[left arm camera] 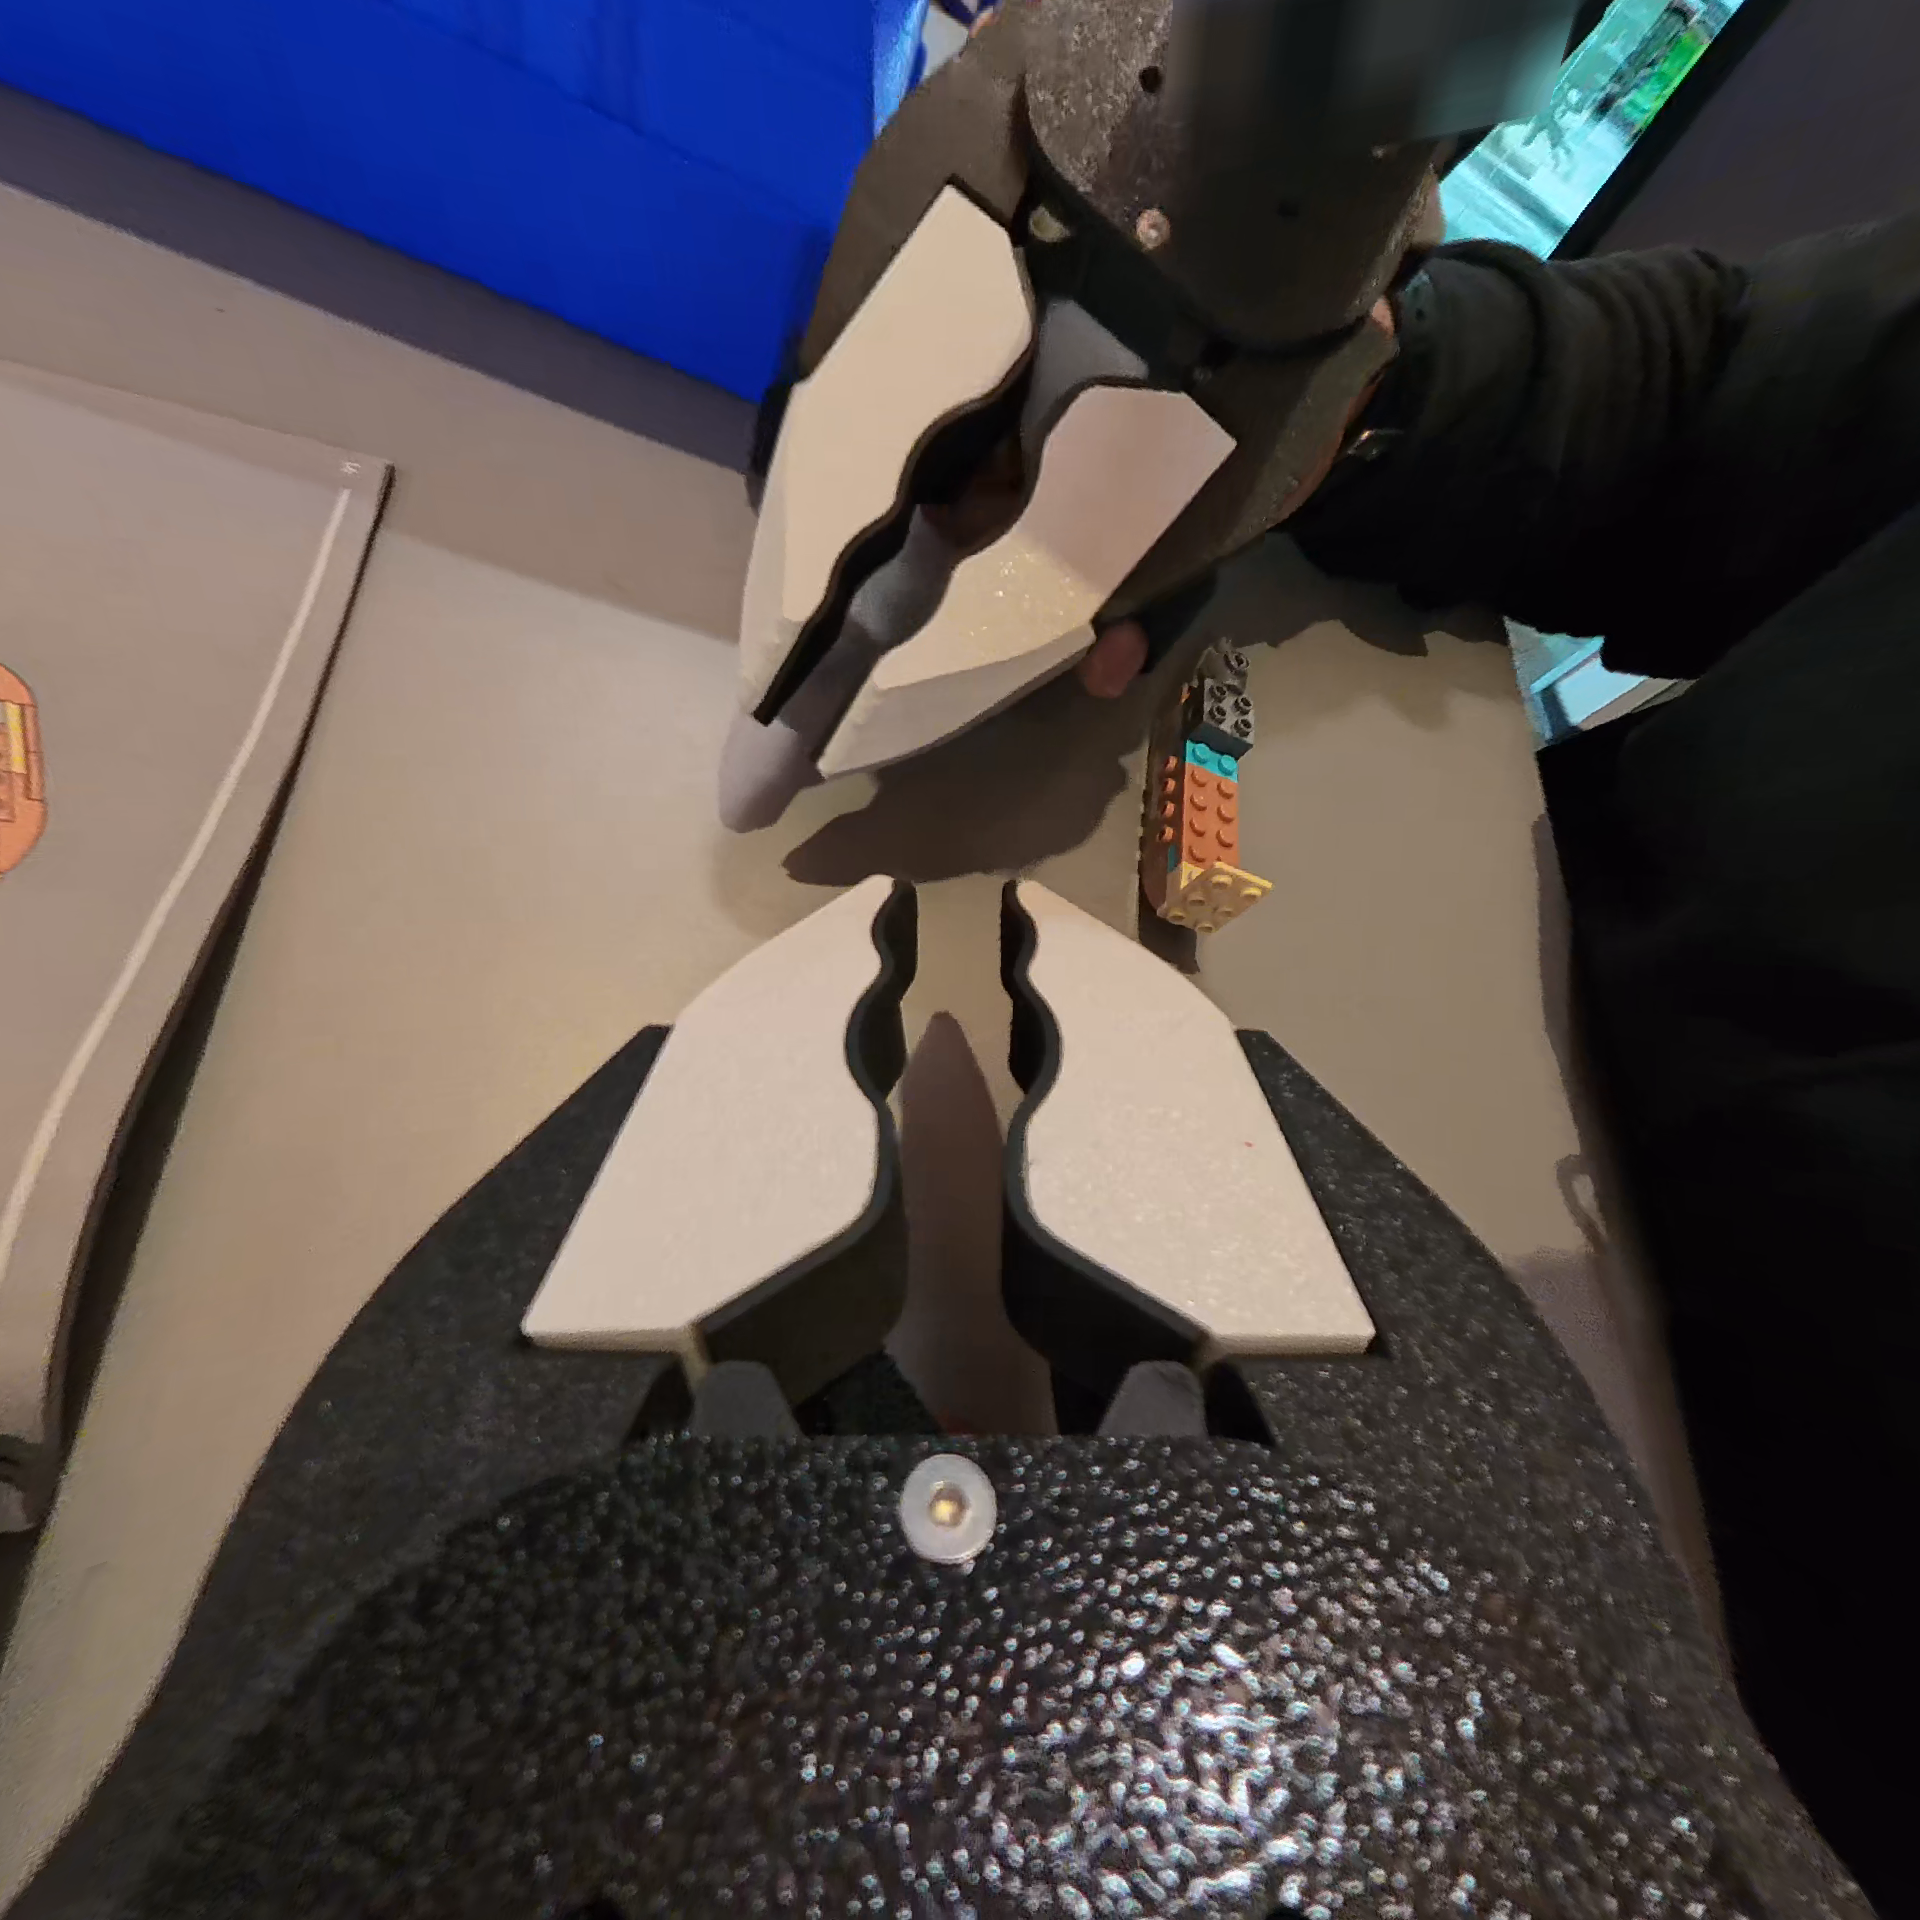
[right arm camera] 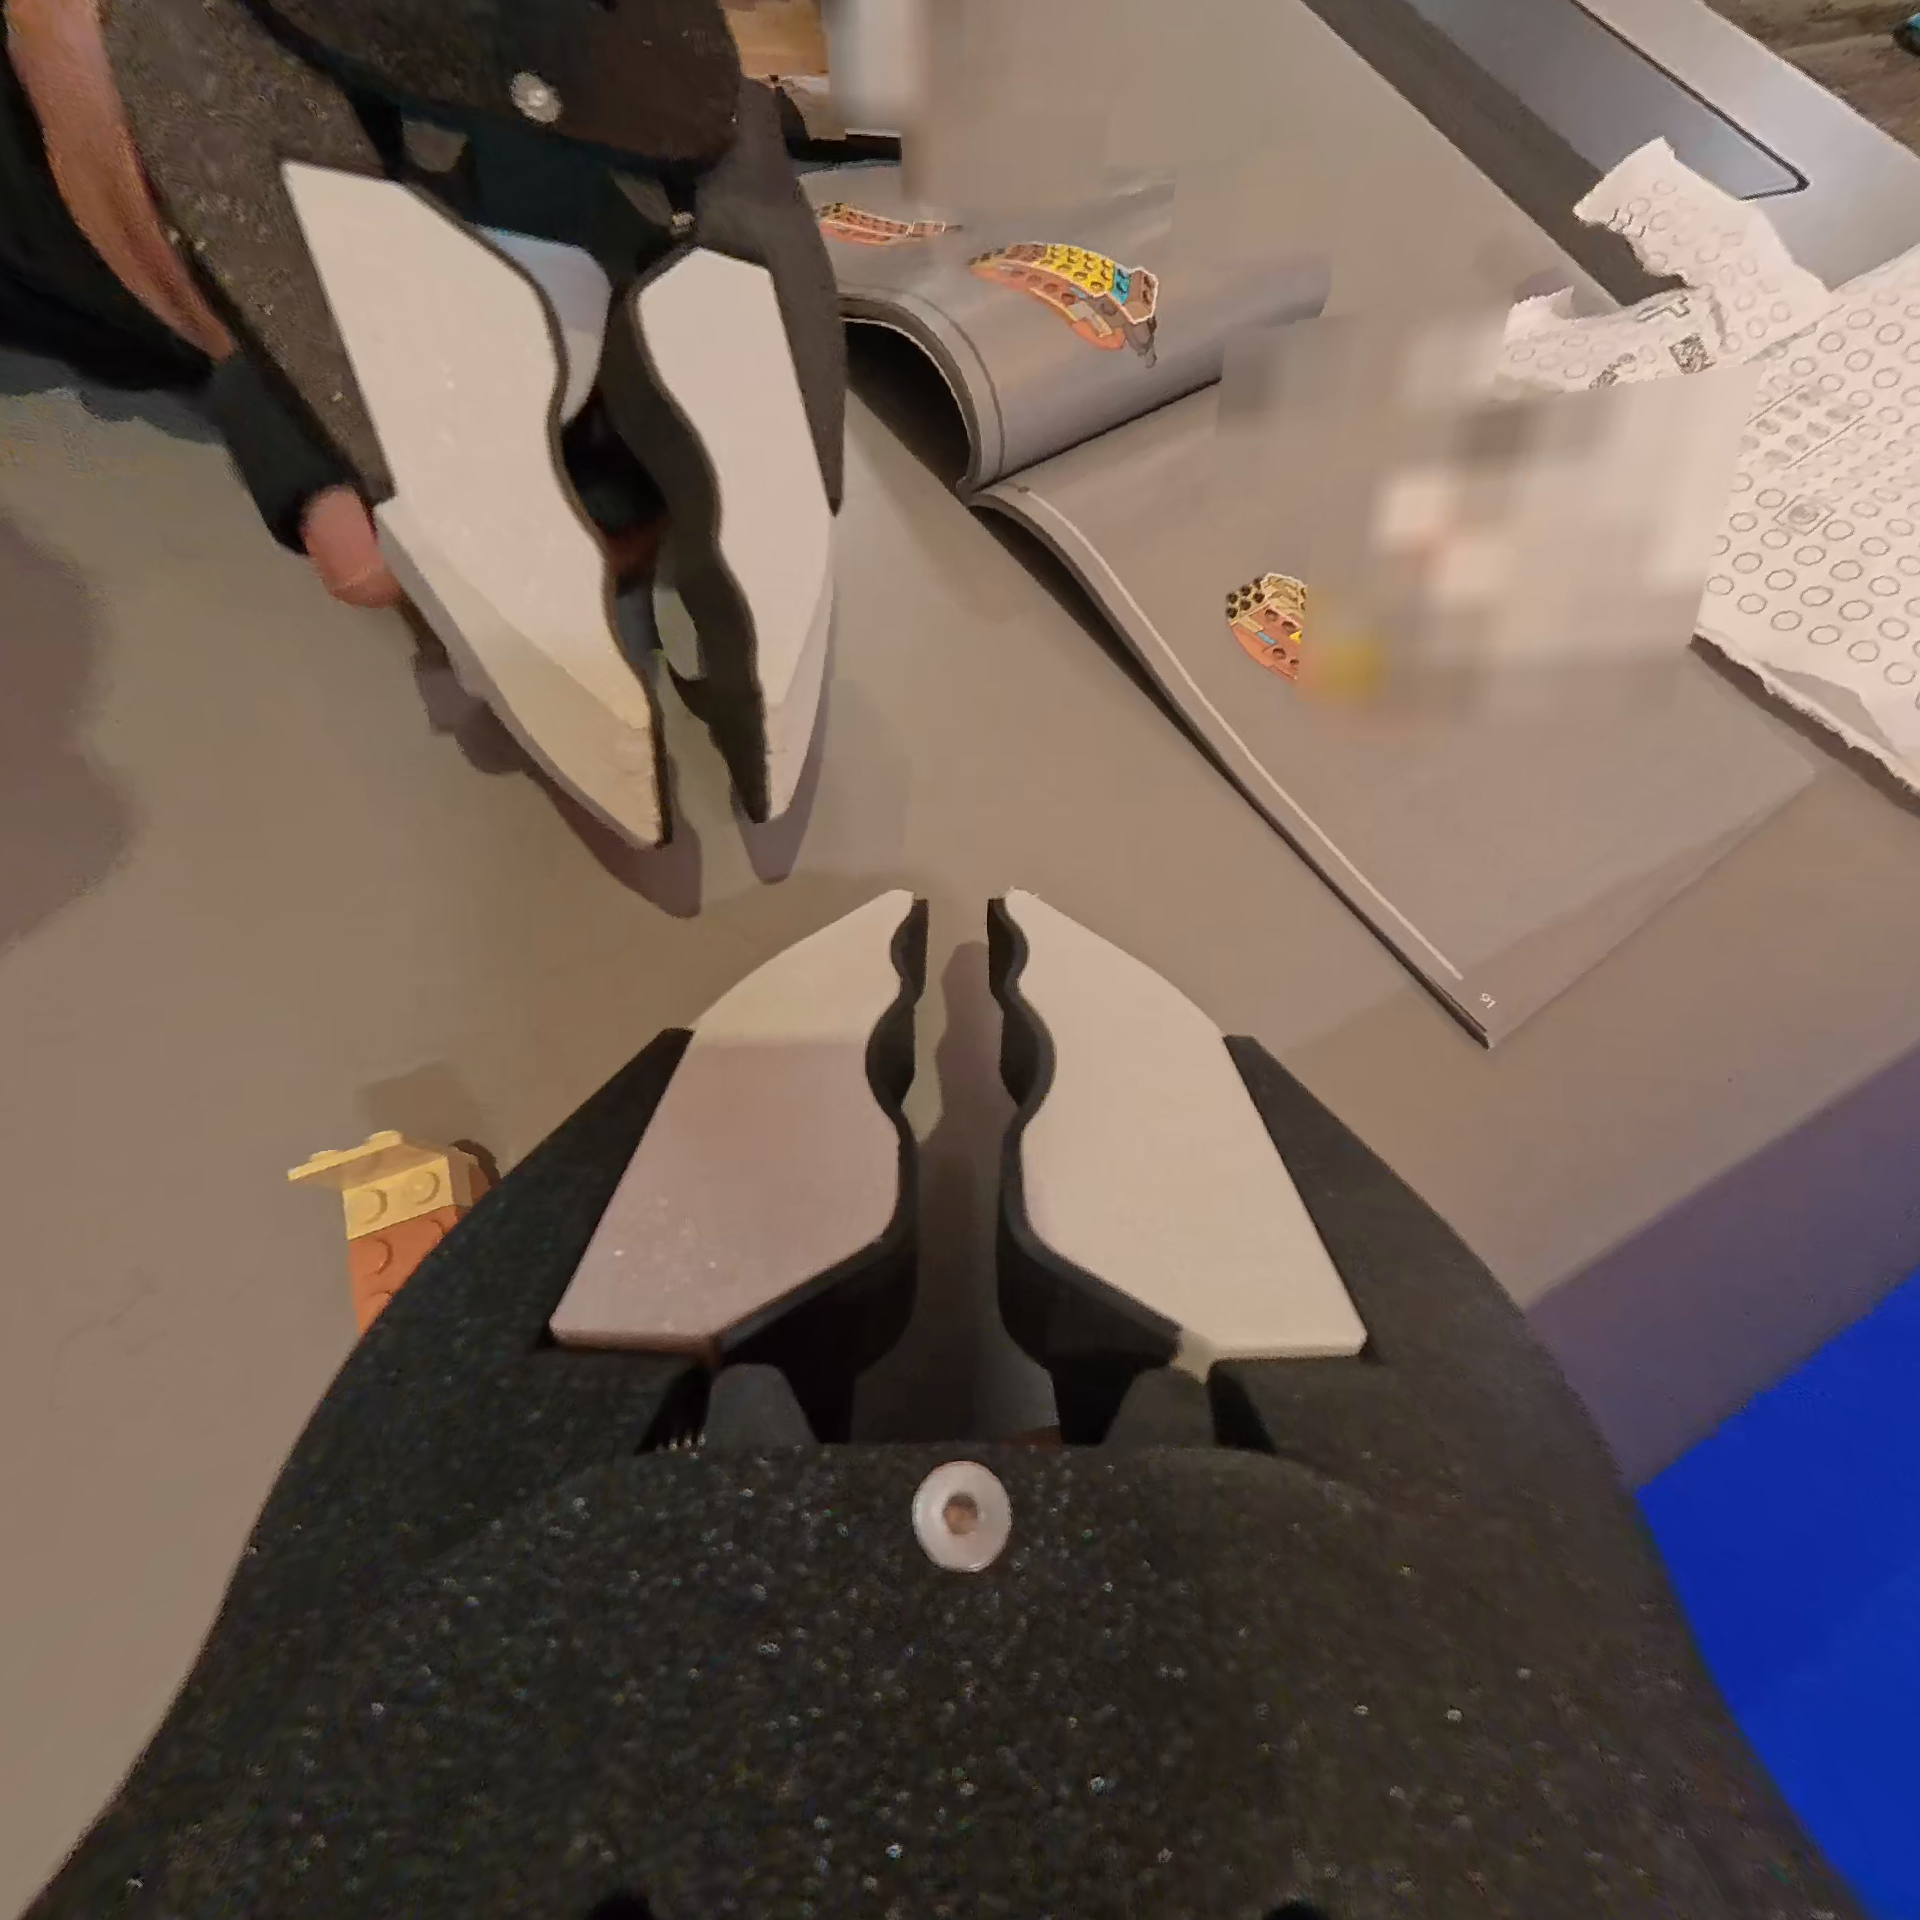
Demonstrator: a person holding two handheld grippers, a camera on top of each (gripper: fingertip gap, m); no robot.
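Observation:
My left gripper hovers low over the grey table, jaws a little apart with only bare table between them. My right gripper is likewise slightly open and empty. The two grippers point at each other, tips close together: the right one shows ahead in the left wrist view, and the left one shows in the right wrist view. A small brick build of orange, teal, dark grey and tan pieces lies on the table just right of the left gripper's tips. In the right wrist view the build is partly hidden beside the gripper body.
An open instruction booklet lies on the table ahead right of the right gripper and also shows at the left in the left wrist view. Torn white paper packaging lies beyond it. A blue surface borders the table. A person's dark sleeve is at right. About 4 centimeters separates my left fingertips from my right.

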